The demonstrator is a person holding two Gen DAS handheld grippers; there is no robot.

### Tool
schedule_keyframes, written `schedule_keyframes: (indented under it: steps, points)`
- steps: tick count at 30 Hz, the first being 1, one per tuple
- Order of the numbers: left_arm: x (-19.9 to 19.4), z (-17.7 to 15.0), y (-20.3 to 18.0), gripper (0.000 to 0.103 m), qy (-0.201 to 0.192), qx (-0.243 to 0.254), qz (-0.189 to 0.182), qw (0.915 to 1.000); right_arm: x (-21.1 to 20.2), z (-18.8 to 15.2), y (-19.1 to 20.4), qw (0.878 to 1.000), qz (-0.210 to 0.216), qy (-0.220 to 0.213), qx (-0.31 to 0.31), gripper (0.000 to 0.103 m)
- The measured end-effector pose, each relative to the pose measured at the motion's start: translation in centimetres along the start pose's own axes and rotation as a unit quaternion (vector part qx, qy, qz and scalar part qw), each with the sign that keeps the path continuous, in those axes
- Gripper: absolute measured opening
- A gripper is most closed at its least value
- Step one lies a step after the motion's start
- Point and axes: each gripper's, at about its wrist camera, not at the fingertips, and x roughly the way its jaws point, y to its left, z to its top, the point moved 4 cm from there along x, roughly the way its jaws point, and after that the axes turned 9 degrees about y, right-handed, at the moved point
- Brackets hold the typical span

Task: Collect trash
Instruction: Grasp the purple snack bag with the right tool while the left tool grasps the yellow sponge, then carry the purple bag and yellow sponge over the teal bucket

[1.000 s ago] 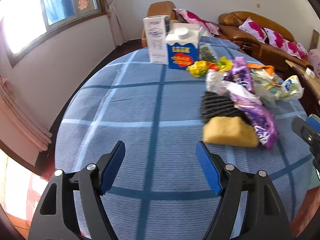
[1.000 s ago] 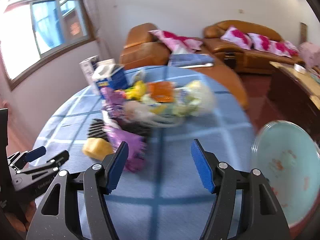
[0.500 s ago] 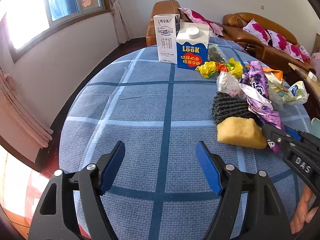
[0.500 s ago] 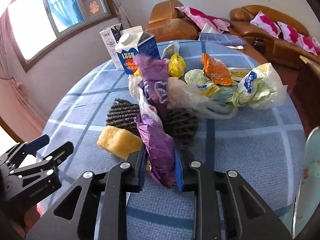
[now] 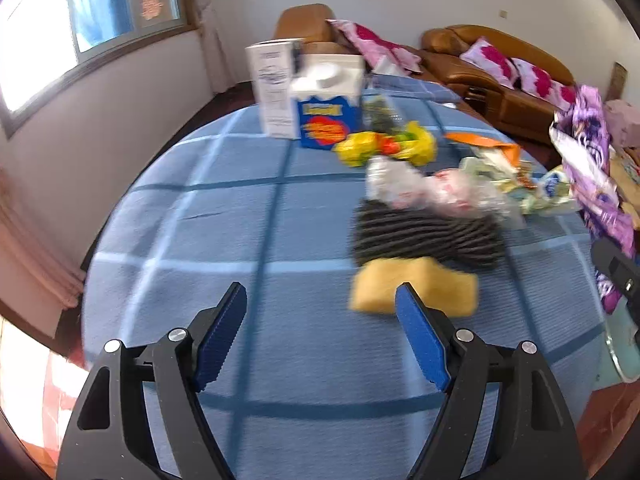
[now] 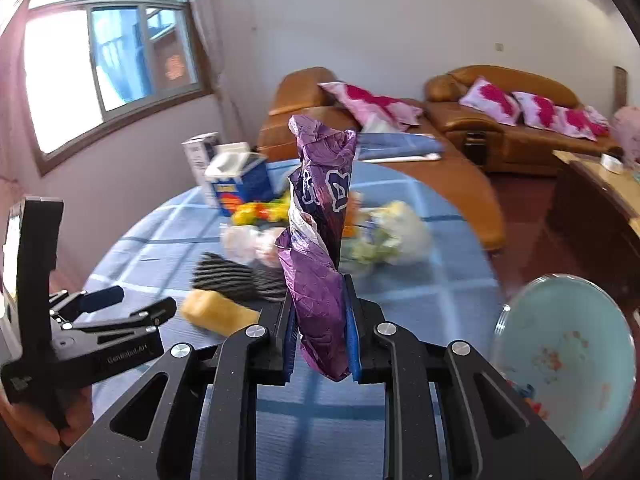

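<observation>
Blue tablecloth (image 5: 224, 240) | L claw (image 5: 320, 328) apart | R claw (image 6: 320, 340) clamped on purple wrapper (image 6: 320, 248)

We see the purple wrapper (image 6: 320, 264) upright and off the table, crumpled and twisted, white lettering on its upper half, a white inner face showing at mid-height. Its lower end sits pinched between blue pads (image 6: 352, 340). From the left wrist view it (image 5: 592, 168) hangs at 3 o'clock, above the table edge.

We count the rest of the trash lying on the blue checked cloth: a yellow wrapper (image 5: 384, 146) at 12 o'clock of the heap, beside it an orange wrapper (image 5: 484, 142) at 1 o'clock, clear crumpled plastic (image 5: 424, 188) in the middle, and a pale green-and-white bag (image 5: 548, 192) at 3 o'clock. All blurred; we cannot read the print.
</observation>
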Motion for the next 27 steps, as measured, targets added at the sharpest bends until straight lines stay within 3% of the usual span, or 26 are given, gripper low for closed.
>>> schedule_keyframes:
  steps: [4, 7, 9, 11, 14, 27]
  points:
    - [1.3, 1.3, -2.7, 0.079, 0.006, 0.009, -0.021, 0.9997, -0.2, -0.7, -2.7, 0.999, -0.022, 0.005, 0.030, 0.021]
    - [3.2, 1.6, -3.8, 0.078, 0.026, 0.012, -0.014, 0.9995, -0.4, -0.9, -4.0, 0.999, -0.034, 0.004, 0.042, 0.021]
    - [4.2, 1.2, -3.8, 0.071, 0.042, 0.000, -0.035, 0.9985, -0.7, -1.2, -4.6, 0.998, -0.037, 0.003, 0.049, 0.021]
    - [4.2, 1.0, -3.7, 0.056, 0.045, -0.005, -0.063, 0.9970, -0.8, -1.3, -4.8, 0.998, -0.040, 0.003, 0.049, 0.021]
    - [3.6, 0.6, -3.9, 0.041, 0.038, 0.010, -0.068, 0.9969, -0.7, -1.4, -5.0, 0.997, -0.043, 0.004, 0.057, 0.021]
    - [-1.7, -1.3, -0.8, 0.039, -0.004, 0.008, -0.042, 0.9991, -2.7, -2.8, -5.3, 0.996, -0.055, -0.004, 0.073, 0.021]
